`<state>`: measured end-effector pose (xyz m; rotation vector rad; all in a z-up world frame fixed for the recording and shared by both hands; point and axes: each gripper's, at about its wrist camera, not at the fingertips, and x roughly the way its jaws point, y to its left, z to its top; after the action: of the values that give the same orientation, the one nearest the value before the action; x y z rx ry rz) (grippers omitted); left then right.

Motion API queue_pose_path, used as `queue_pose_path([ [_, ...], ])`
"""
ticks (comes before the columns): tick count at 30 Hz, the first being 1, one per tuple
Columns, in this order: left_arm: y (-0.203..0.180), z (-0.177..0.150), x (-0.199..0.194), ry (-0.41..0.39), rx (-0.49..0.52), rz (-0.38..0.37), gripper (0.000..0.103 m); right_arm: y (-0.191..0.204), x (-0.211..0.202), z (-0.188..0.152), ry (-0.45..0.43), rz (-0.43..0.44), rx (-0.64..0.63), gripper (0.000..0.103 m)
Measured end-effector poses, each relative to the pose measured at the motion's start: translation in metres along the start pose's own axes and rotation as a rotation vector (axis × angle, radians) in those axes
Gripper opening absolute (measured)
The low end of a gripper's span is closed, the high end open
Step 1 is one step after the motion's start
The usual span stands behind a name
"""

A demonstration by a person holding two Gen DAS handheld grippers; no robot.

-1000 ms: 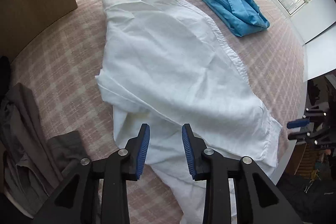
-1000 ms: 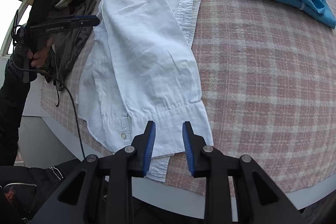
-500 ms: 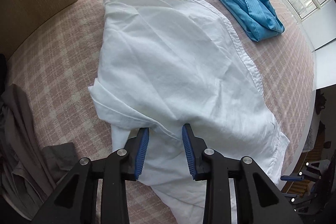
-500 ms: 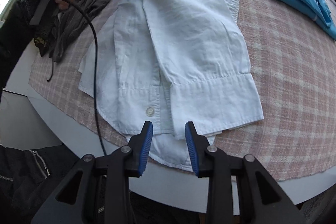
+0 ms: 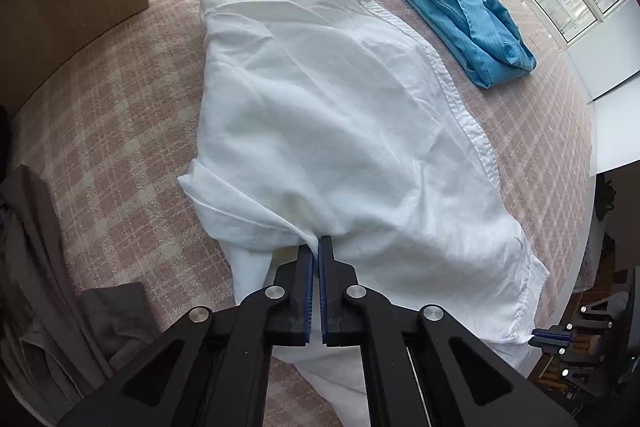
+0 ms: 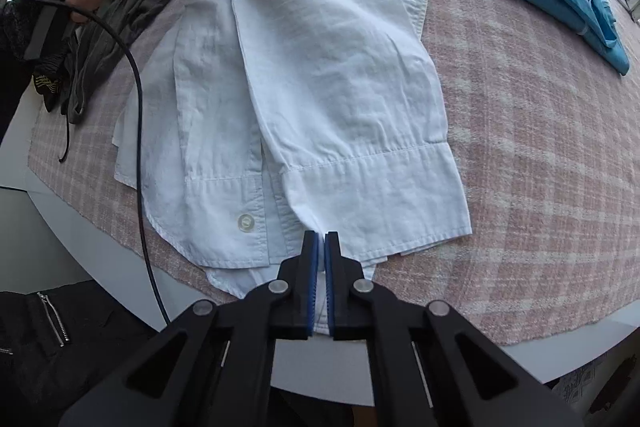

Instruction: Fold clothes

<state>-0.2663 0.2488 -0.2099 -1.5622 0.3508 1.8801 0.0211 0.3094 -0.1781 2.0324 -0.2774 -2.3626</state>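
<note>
left wrist view, blue garment (image 5: pixel 460 23) beyond white shirt (image 5: pixel 328 131), grey clothes (image 5: pixel 36 267) beside

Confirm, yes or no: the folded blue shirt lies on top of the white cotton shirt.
No, the folded blue shirt lies apart from the white cotton shirt, bare checked tablecloth between them.

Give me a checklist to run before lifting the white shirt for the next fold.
1. Left claw shut on white shirt fold: ok; it has just closed.
2. Right claw shut on the cuff edge: ok; it too has just closed.
3. How many layers each pinch holds: cannot tell.
4. Blue garment apart from the shirt: ok.
5. Grey clothes clear of the shirt: ok.
6. Hem hanging past the plaid cloth edge: not ok.
</note>
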Motion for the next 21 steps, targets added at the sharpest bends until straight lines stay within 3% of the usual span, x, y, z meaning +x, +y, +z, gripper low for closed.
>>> queue_pose_path([
  [6,0.016,-0.008,-0.016,-0.028,-0.01,-0.015,0.001,0.029,-0.028,0.004,-0.019,0.095,-0.017,0.004],
  [21,0.039,-0.022,-0.013,0.008,0.014,-0.031,0.002,0.063,0.015,0.006,0.074,0.203,-0.016,0.004],
])
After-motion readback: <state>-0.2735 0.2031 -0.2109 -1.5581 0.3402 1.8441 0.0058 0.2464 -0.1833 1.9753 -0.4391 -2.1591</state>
